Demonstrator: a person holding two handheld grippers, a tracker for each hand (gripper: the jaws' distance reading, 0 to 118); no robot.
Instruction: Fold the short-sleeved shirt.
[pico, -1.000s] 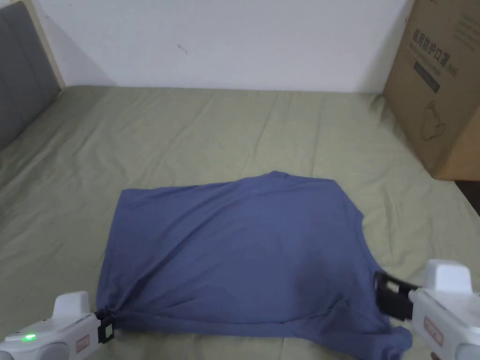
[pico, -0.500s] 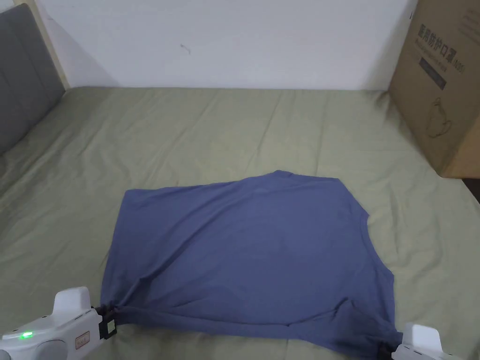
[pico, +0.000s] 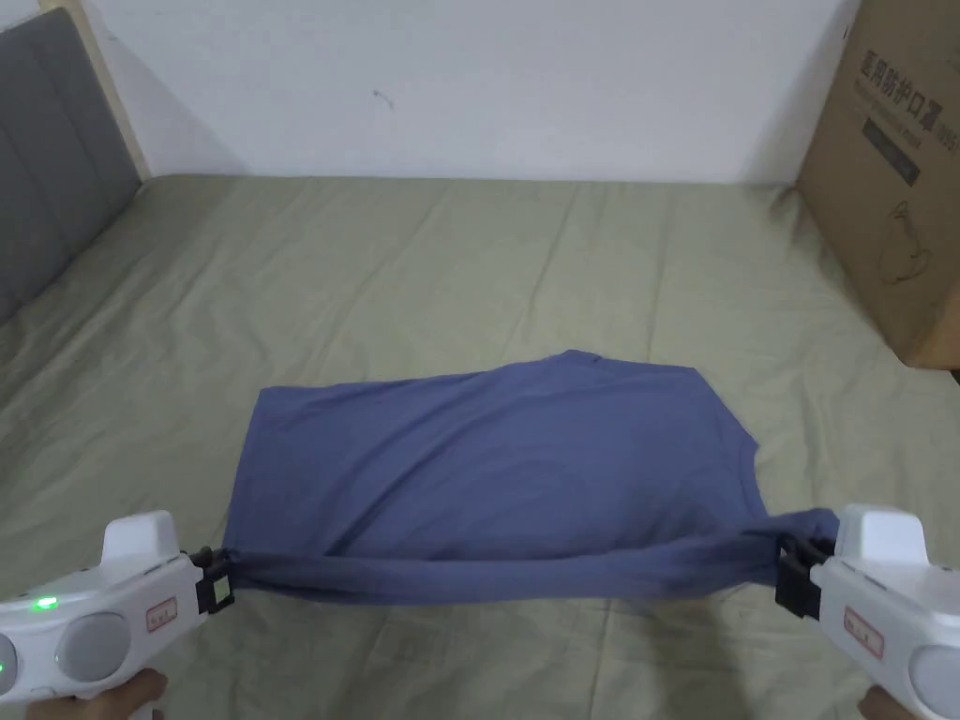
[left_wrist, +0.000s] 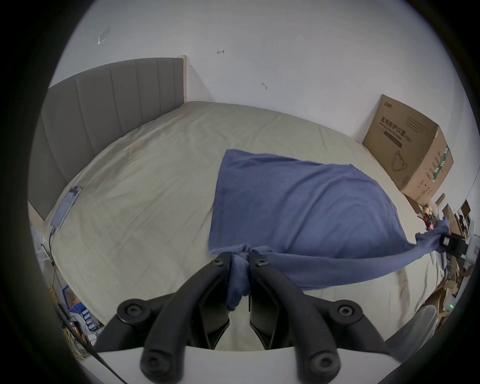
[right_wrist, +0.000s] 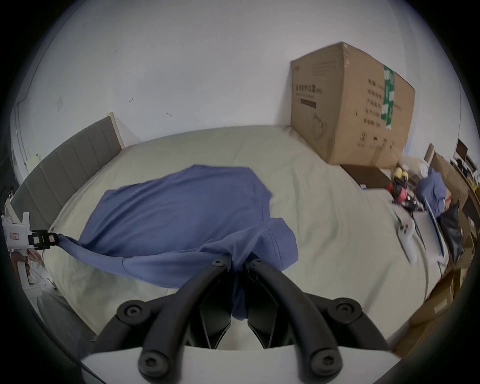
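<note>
A blue short-sleeved shirt (pico: 506, 450) lies spread on the green bed sheet (pico: 394, 272), its near edge lifted and pulled taut between both grippers. My left gripper (pico: 217, 583) is shut on the near left corner of the shirt (left_wrist: 298, 205), with cloth bunched between its jaws (left_wrist: 239, 259). At the near right my right gripper (pico: 792, 572) is shut on the opposite corner, and the bunched cloth (right_wrist: 237, 259) of the shirt (right_wrist: 176, 207) hangs down between its jaws. The far part of the shirt rests flat on the bed.
A large cardboard box (pico: 900, 159) stands on the bed at the far right. A grey padded headboard (pico: 47, 150) runs along the left and a white wall at the back. A flat device with a cable (left_wrist: 66, 205) lies near the bed's left edge. Clutter (right_wrist: 428, 202) sits beyond the right side.
The right gripper dropped to the near right corner, shut on it and lifted. Both grippers have raised the near edge off the bed, stretching it taut between them.
</note>
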